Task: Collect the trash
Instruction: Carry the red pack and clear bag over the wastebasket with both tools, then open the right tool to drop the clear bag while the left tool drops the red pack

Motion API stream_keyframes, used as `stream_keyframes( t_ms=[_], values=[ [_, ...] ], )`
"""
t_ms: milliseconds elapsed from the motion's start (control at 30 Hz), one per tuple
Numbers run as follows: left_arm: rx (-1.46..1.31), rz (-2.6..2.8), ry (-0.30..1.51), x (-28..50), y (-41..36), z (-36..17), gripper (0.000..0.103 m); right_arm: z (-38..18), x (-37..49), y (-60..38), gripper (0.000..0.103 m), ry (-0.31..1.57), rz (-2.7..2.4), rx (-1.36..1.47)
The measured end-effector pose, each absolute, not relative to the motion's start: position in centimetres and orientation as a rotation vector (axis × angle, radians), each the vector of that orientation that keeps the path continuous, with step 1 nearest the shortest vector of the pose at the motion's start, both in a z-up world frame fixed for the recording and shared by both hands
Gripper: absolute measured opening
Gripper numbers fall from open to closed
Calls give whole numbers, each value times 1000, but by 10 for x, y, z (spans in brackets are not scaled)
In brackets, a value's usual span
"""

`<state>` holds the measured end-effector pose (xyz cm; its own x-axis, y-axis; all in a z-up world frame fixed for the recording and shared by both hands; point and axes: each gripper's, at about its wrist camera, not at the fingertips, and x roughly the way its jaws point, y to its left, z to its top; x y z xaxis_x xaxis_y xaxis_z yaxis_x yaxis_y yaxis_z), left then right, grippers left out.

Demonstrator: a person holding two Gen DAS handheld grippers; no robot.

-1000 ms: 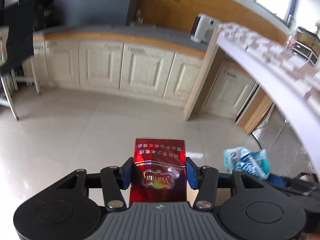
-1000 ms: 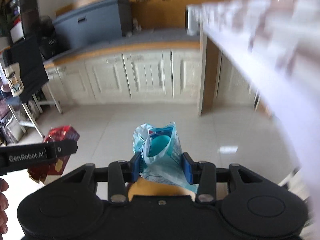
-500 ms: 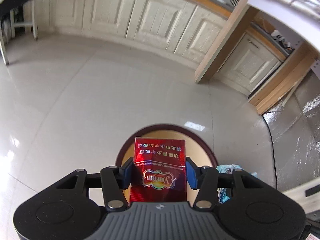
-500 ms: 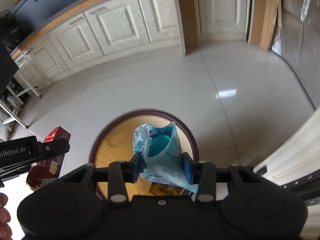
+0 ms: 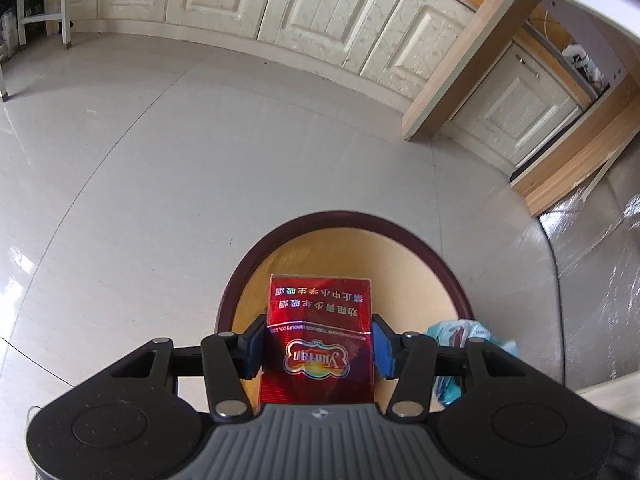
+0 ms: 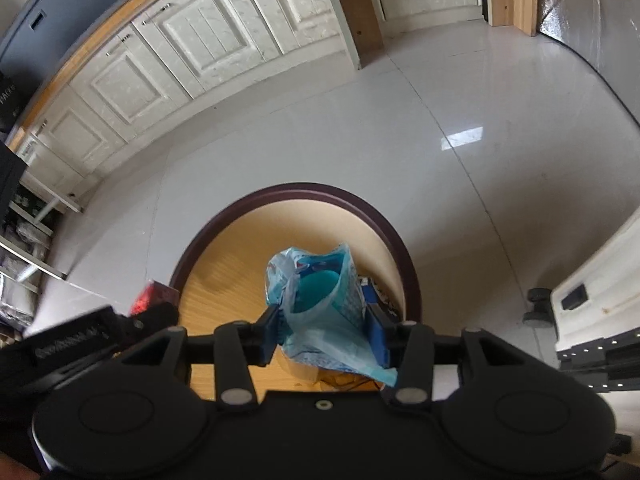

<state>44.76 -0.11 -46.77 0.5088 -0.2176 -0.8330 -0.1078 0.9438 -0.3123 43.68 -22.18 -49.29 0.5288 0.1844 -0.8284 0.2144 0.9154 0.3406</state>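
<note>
Left wrist view shows the left claw (image 5: 318, 346) clamped on the flat sides of a red cigarette pack (image 5: 318, 338), hanging over the open bin (image 5: 456, 280) on the floor (image 5: 200, 168); the pack looks light, stiff and glossy, so a squeeze across its broad faces should hold it, though hard pressure could crush the card. Right wrist view has the right claw (image 6: 326, 336) over the same bin, its jaws opening around a crumpled blue plastic wrapper (image 6: 320, 300) between them. That wrapper looks soft, slippery and nearly weightless, best pinched at a bunched fold.
</note>
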Motion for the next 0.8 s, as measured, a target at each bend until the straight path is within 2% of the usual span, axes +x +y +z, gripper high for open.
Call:
stream_keyframes(
  t_ms=[267, 700, 800],
  values=[
    [-323, -87, 1063, 451, -5, -477, 53, -496, 440, -217, 47, 1034, 22, 436],
    [-330, -92, 1095, 455, -1, -484, 54, -493, 440, -211, 58, 1051, 79, 432],
    [-324, -81, 1109, 456, -1, -486, 58, -496, 439, -213, 59, 1069, 52, 407]
  ],
)
